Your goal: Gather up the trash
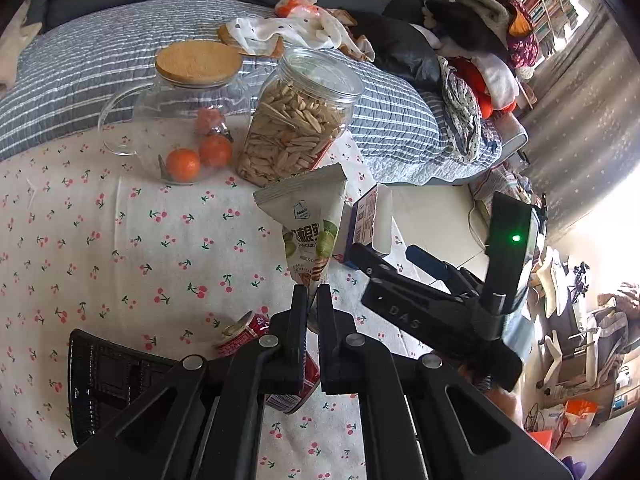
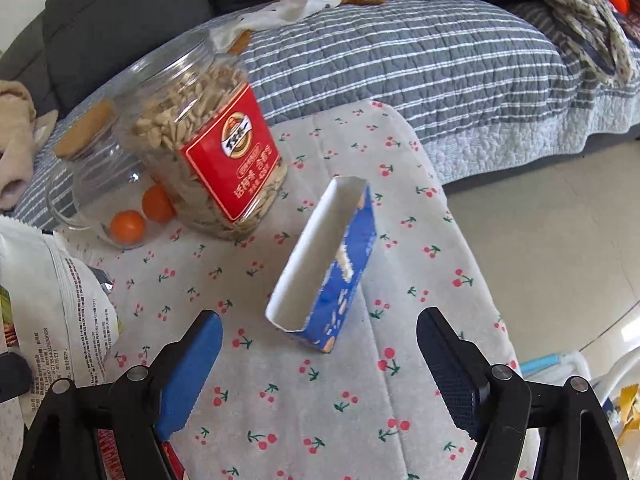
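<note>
My left gripper (image 1: 312, 292) is shut on the bottom corner of a grey-green snack packet (image 1: 310, 216), which stands up above the cherry-print tablecloth (image 1: 120, 240). The same packet shows at the left edge of the right wrist view (image 2: 60, 300). A red can (image 1: 244, 332) lies on the cloth under the left fingers. My right gripper (image 2: 319, 316) is open. An empty blue carton (image 2: 348, 256), white inside, sits tilted just ahead of its fingertips, and neither pad touches it. The left wrist view shows the right gripper (image 1: 384, 250) beside that carton (image 1: 366, 220).
A clear jar of seeds (image 1: 296, 128) and a glass teapot with a cork lid (image 1: 180, 120) holding small oranges stand at the back of the table. A black tray (image 1: 104, 376) lies near left. A sofa with a striped quilt (image 2: 420, 64) is behind, and the table's edge drops off to the right.
</note>
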`<action>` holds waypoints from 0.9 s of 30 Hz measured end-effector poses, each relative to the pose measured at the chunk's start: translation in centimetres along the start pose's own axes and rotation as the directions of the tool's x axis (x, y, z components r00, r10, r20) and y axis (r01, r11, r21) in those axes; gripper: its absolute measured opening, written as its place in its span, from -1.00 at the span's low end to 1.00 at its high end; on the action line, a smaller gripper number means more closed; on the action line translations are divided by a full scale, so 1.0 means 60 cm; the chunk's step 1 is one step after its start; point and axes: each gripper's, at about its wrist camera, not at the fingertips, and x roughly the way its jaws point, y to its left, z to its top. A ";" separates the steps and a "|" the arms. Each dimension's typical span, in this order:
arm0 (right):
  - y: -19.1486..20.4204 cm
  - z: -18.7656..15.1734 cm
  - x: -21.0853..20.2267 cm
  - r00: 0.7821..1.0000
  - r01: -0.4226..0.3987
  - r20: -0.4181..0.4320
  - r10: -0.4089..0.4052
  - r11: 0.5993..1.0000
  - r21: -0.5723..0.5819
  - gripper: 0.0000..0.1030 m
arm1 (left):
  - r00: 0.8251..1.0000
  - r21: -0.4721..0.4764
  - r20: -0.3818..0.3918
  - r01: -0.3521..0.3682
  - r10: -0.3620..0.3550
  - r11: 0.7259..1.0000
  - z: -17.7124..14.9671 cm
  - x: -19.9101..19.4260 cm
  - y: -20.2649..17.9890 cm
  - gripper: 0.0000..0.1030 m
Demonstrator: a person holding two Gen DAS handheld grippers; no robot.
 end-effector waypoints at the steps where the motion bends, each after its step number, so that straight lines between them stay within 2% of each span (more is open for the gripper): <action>1: 0.012 -0.002 0.010 0.999 0.033 -0.001 -0.033 0.999 -0.027 0.64 | 1.000 -0.003 -0.002 -0.001 0.001 1.000 -0.001 0.000 0.002 -0.92; 4: 0.033 -0.007 0.037 0.994 0.113 0.008 -0.113 0.990 -0.085 0.63 | 1.000 -0.008 -0.001 -0.001 0.001 1.000 -0.002 -0.002 0.008 -0.92; 7: 0.032 -0.008 0.052 0.990 0.144 0.007 -0.144 0.987 -0.074 0.59 | 1.000 -0.015 0.005 -0.004 0.004 1.000 -0.003 -0.008 0.015 -0.92; 8: 0.030 -0.008 0.054 0.989 0.146 0.002 -0.146 0.987 -0.067 0.39 | 1.000 -0.016 0.006 -0.006 0.006 1.000 -0.003 -0.010 0.017 -0.92; 9: 0.028 -0.008 0.057 0.990 0.141 -0.012 -0.142 0.988 -0.063 -0.07 | 1.000 -0.017 0.007 -0.006 0.006 1.000 -0.004 -0.012 0.019 -0.92; 10: 0.026 -0.007 0.059 0.990 0.134 -0.030 -0.136 0.989 -0.057 -0.35 | 1.000 -0.018 0.008 -0.005 0.005 1.000 -0.004 -0.014 0.020 -0.92; 12: 0.021 -0.009 0.055 0.991 0.128 -0.037 -0.129 0.991 -0.041 -0.48 | 1.000 -0.020 0.012 -0.003 0.004 1.000 -0.005 -0.018 0.022 -0.92; 16: 0.012 -0.010 0.039 0.993 0.108 -0.047 -0.109 0.994 -0.021 -0.55 | 1.000 -0.019 0.022 0.009 -0.008 1.000 -0.007 -0.029 0.017 -0.92; 27: 0.013 -0.024 -0.041 0.998 0.045 -0.030 -0.046 0.998 -0.031 -0.55 | 0.998 0.002 0.038 0.057 -0.057 0.998 -0.023 -0.047 -0.033 -0.92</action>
